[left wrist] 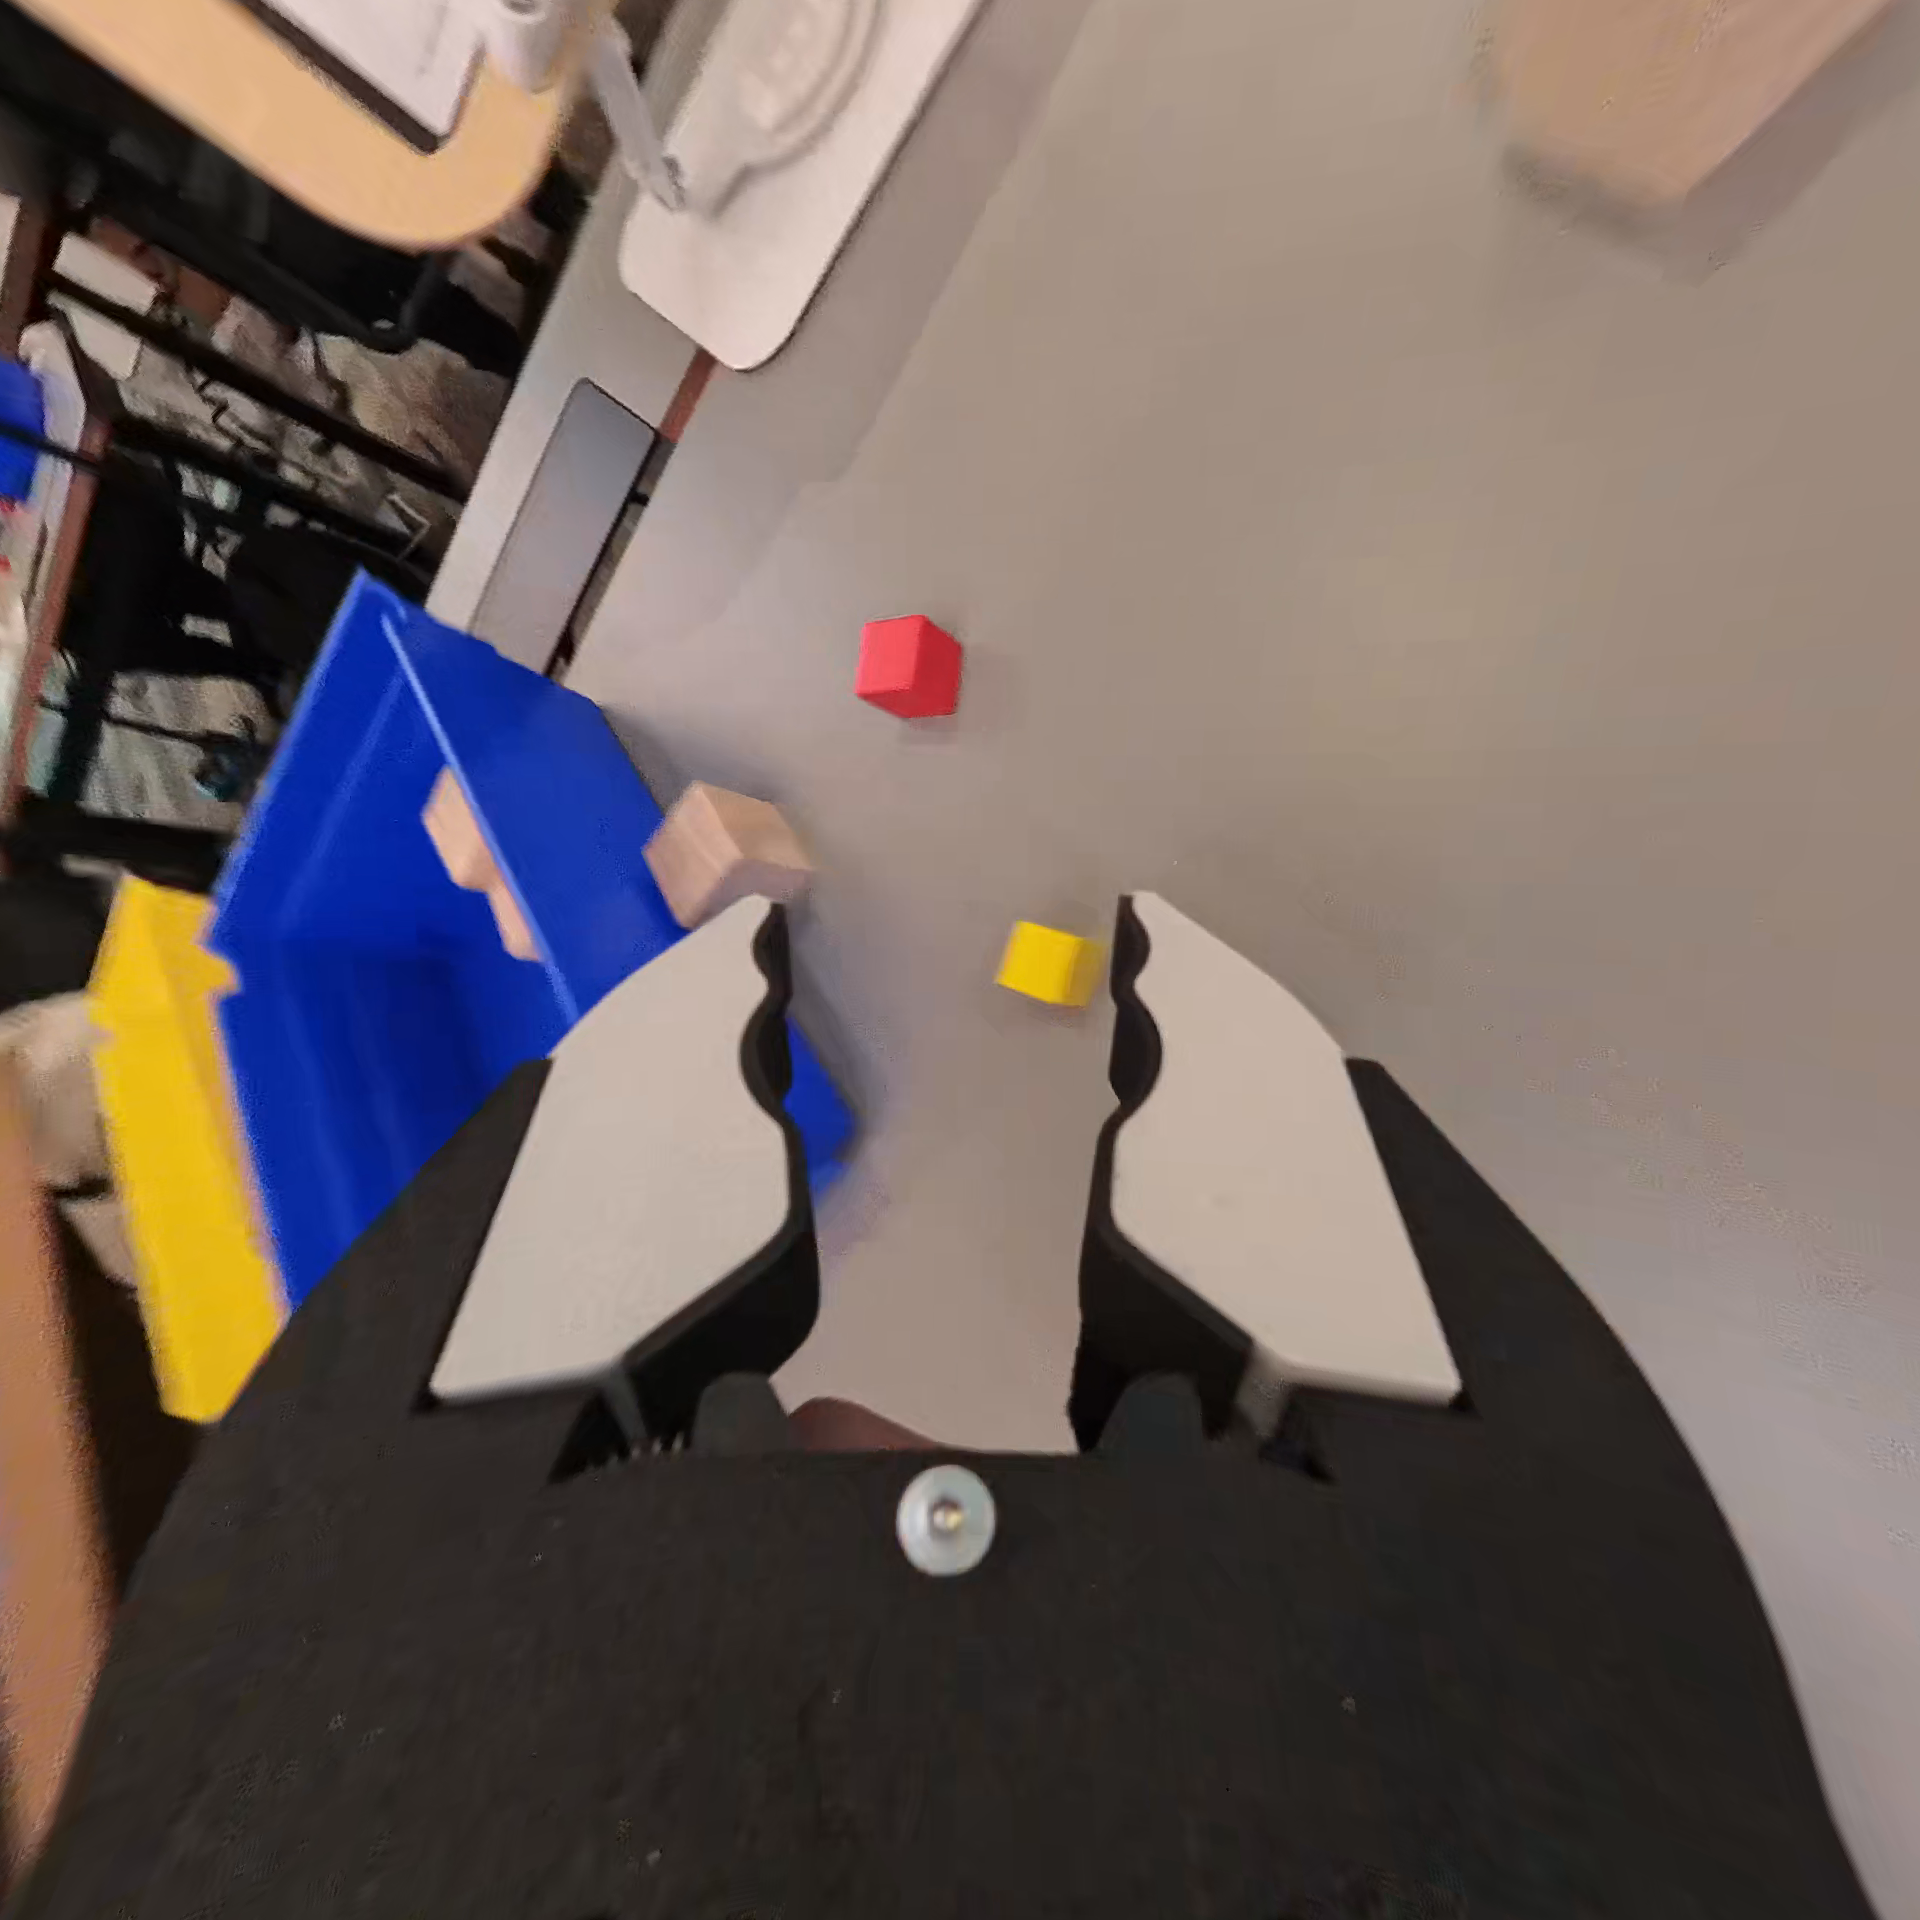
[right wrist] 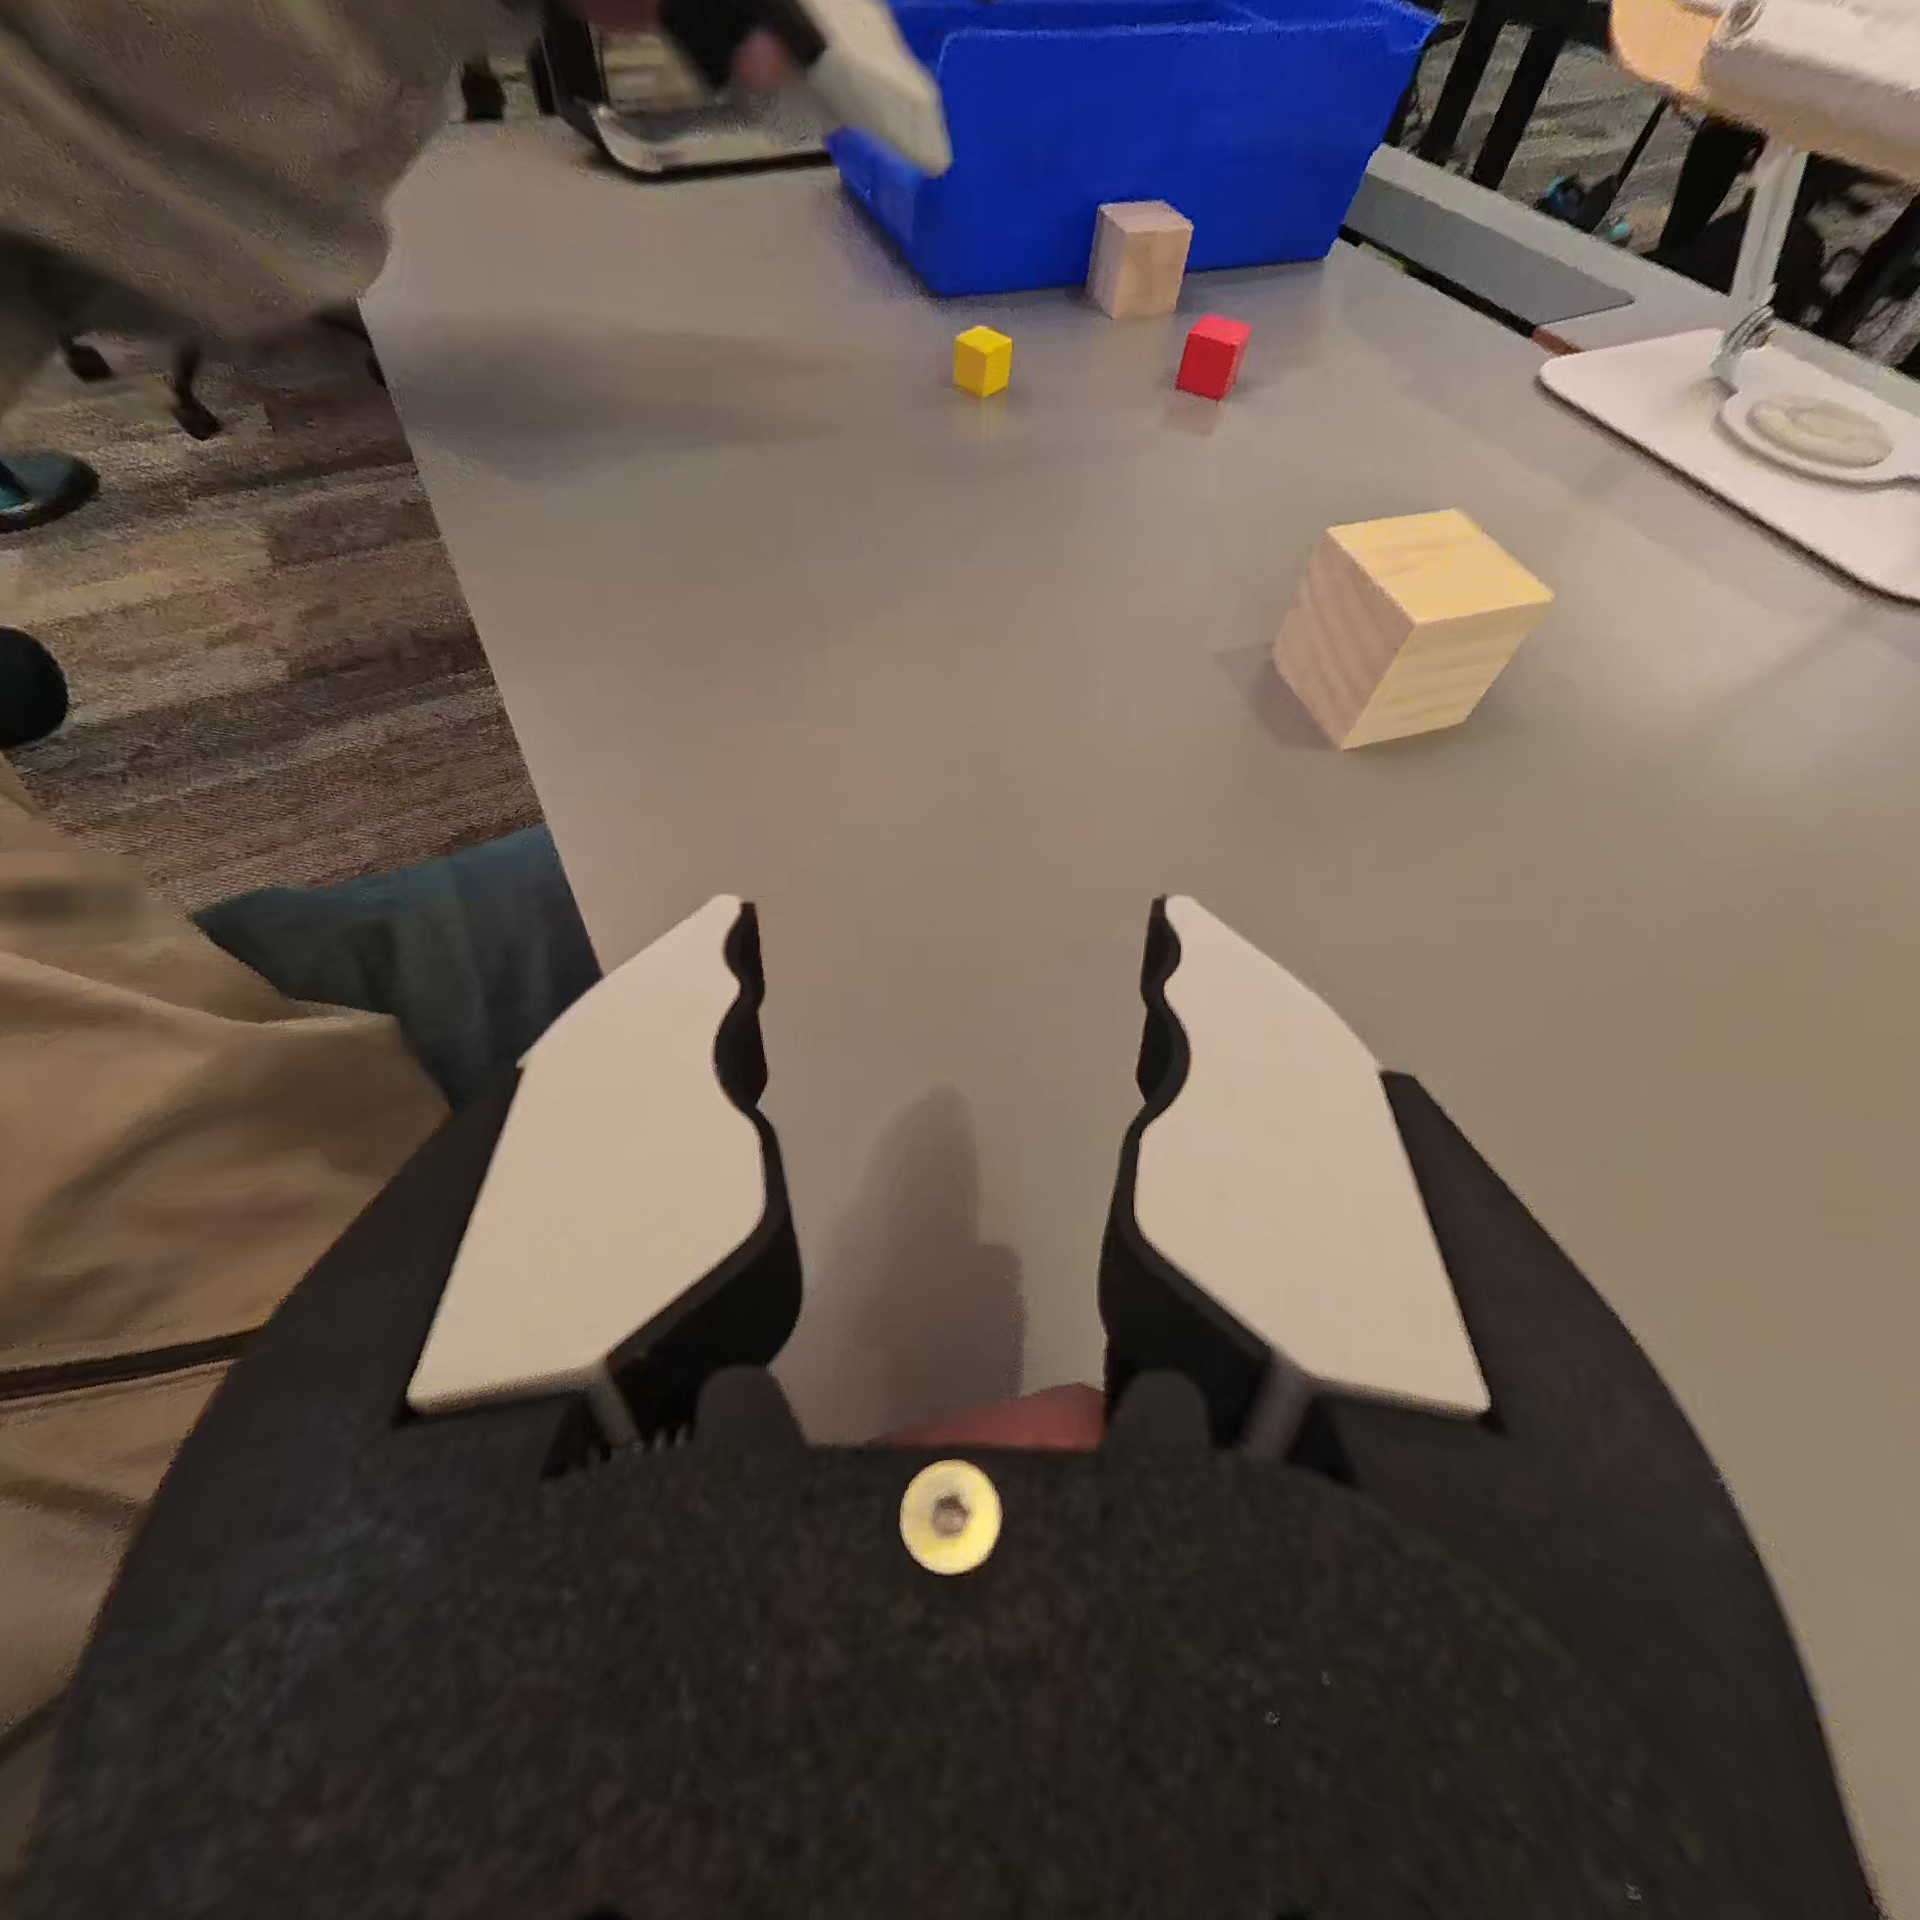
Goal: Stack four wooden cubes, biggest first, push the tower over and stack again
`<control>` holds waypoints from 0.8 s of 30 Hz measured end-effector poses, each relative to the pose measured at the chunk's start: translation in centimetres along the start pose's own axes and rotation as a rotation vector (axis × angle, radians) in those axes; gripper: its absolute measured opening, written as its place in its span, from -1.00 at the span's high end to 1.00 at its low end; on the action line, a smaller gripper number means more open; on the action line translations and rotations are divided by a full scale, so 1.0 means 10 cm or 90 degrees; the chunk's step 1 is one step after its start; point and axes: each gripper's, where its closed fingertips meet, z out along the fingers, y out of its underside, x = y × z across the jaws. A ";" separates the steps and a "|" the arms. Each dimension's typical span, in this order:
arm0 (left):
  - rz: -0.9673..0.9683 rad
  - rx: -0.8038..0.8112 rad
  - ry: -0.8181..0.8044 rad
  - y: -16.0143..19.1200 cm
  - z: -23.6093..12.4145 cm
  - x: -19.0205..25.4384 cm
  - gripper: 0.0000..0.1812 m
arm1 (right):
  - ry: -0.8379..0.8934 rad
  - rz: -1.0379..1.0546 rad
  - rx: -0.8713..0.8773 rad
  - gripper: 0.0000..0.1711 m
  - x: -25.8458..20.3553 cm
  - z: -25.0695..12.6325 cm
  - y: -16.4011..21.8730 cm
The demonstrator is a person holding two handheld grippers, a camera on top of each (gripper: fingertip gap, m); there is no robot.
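Note:
Four cubes lie apart on the grey table [right wrist: 935, 727]. The big plain wooden cube [right wrist: 1408, 629] is nearest my right gripper; it is a blurred patch at the top right of the left wrist view [left wrist: 1652, 94]. A smaller plain wooden cube [right wrist: 1141, 258] [left wrist: 727, 852] stands against the blue bin. The red cube [right wrist: 1211, 356] [left wrist: 909, 665] and the small yellow cube [right wrist: 982, 361] [left wrist: 1049, 963] stand near it. My left gripper [left wrist: 951, 914] is open and empty above the table, its right fingertip next to the yellow cube. My right gripper [right wrist: 954, 909] is open and empty, well short of the cubes.
A blue bin [right wrist: 1122, 135] [left wrist: 436, 914] sits at the table's edge, with a yellow bin [left wrist: 177, 1143] beside it. A white tray with a lamp stand [right wrist: 1766, 447] [left wrist: 769, 177] is beyond the big cube. A person's sleeve [right wrist: 177, 145] and the left gripper's finger [right wrist: 883, 94] show at the top left.

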 end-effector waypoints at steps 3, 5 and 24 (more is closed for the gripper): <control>0.183 -0.155 0.027 0.04 0.39 -0.40 0.35 | 0.001 -0.002 -0.015 0.17 0.00 0.01 0.10; 0.281 -0.267 0.060 0.13 0.64 -0.62 0.37 | -0.007 0.005 -0.009 0.18 -0.01 0.01 0.10; 0.597 -0.701 0.207 0.79 1.50 -0.91 0.48 | -0.043 0.071 -0.010 0.20 0.07 -0.10 0.25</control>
